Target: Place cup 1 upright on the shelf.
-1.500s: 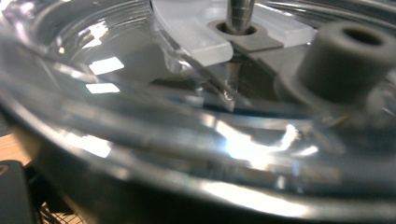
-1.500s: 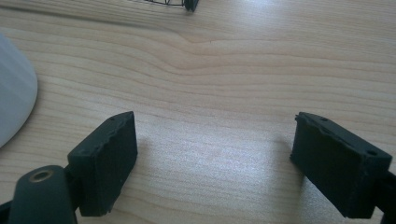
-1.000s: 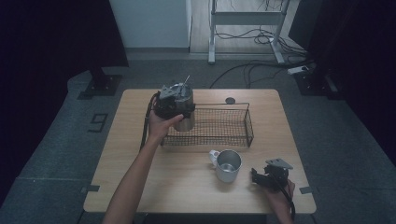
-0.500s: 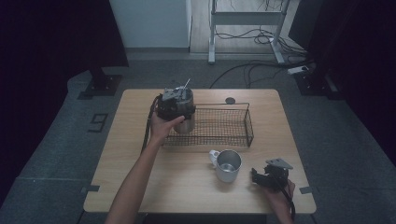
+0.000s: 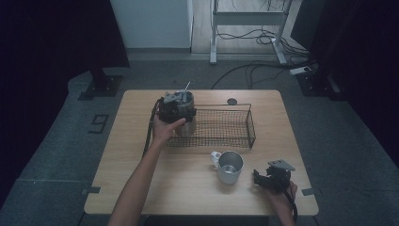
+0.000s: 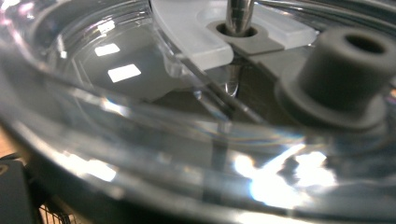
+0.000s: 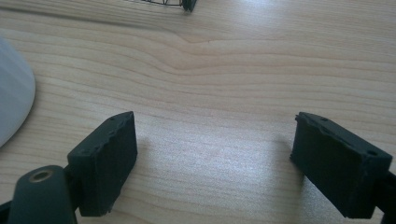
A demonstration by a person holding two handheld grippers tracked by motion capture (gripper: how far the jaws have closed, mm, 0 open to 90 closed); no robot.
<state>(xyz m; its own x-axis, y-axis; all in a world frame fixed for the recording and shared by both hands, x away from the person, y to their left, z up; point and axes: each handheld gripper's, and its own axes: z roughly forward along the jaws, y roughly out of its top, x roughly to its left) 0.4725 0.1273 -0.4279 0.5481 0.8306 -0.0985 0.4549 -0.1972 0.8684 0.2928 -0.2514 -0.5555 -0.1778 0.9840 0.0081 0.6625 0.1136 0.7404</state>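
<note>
Now the left gripper (image 5: 177, 109), fingers clamping the lidded cup (image 5: 184, 114), sits lower over the basket (image 5: 226, 126).

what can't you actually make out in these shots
- Left gripper jaws: in the high view its own body and the hand hide them, so a grip on the cup is unclear.
- Cup's body: the left gripper view is too close, with the clear lid blurred at the near rim.
- Cup resting in the basket or held above it: too small in the high view.
- Mug: cut off by the right gripper view's left edge.
</note>
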